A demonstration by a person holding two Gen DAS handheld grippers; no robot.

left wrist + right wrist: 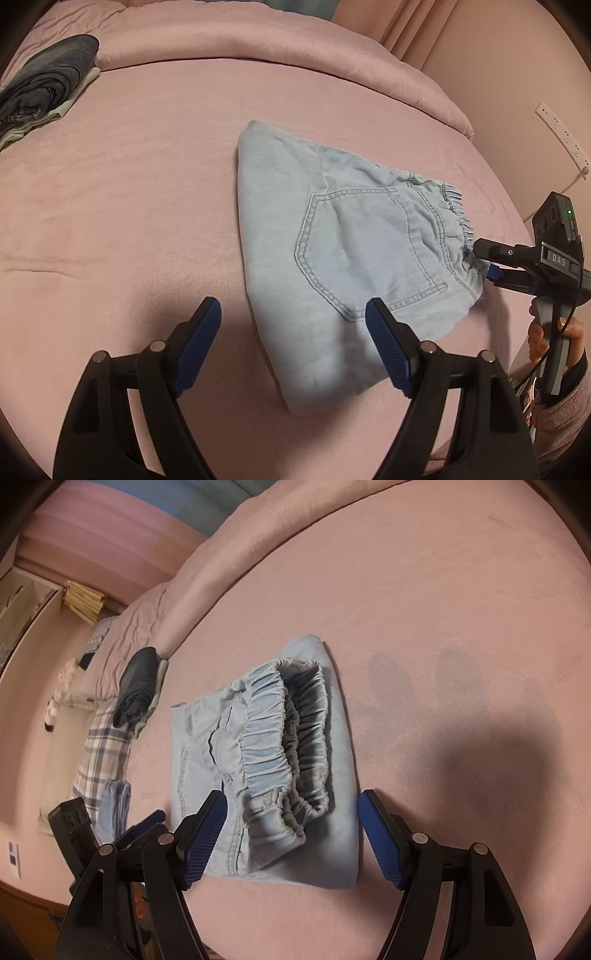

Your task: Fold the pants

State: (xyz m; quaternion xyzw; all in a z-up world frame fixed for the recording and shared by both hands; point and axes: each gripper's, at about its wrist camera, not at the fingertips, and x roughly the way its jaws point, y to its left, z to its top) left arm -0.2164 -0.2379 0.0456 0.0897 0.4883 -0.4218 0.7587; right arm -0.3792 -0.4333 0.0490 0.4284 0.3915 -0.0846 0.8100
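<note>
The light-blue denim pants [332, 240] lie folded into a compact bundle on the pink bed [110, 221], back pocket up and elastic waistband to the right. My left gripper [293, 308] hovers open over the bundle's near corner, its right finger above the denim and its left finger above bare sheet. In the right wrist view the gathered waistband [280, 738] faces me. My right gripper [291, 797] stands open with the near end of the pants [343, 760] between its pads, which do not press on it. The right gripper [487, 264] shows at the waistband corner, and the left gripper [147, 819] shows at lower left.
A stack of dark folded clothes [44, 88] sits at the bed's far left, also seen as the dark stack [136, 679]. A rolled pink duvet [258, 40] runs along the back. A plaid cloth [103, 746] lies past the bed's edge. A person's hand [554, 332] holds the right gripper's handle.
</note>
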